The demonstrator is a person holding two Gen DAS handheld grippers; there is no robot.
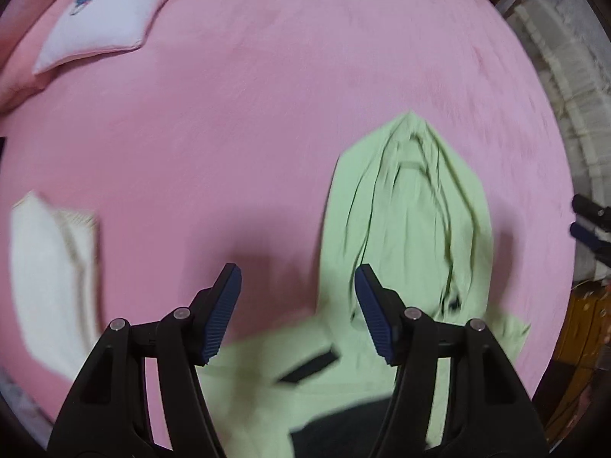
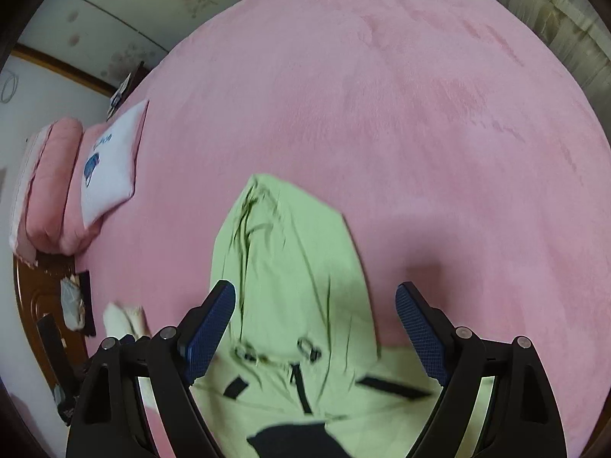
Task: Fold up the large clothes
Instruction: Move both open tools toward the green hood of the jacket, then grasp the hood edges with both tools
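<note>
The left tool (image 1: 298, 313) is spread apart w/ nothing between its two blue pads. It hangs above the bed, pointing almost straight down. Right under it is the bottom part of the green hoodie (image 1: 412, 229). The right tool (image 2: 315, 334) is spread even wider & holds nothing too. It hangs over the hoodie's (image 2: 290, 267) neck, near the black zipper (image 2: 301, 385).

The hoodie lies flat on the pink bed cover (image 1: 248, 114), hood pointing away from the tools. The hood has lots of wrinkles. There are small black strips on the chest, on each side of the zipper. The pics are a bit blurry, esp. near the bottom.

Farther out, to the left, a white folded cloth (image 1: 49, 267) lies on the bed, well apart from the hoodie. At the far left end of the bed is a white pillow (image 1: 110, 11) w/ a blue picture on it, lying on a pink pillow (image 2: 53, 183).
</note>
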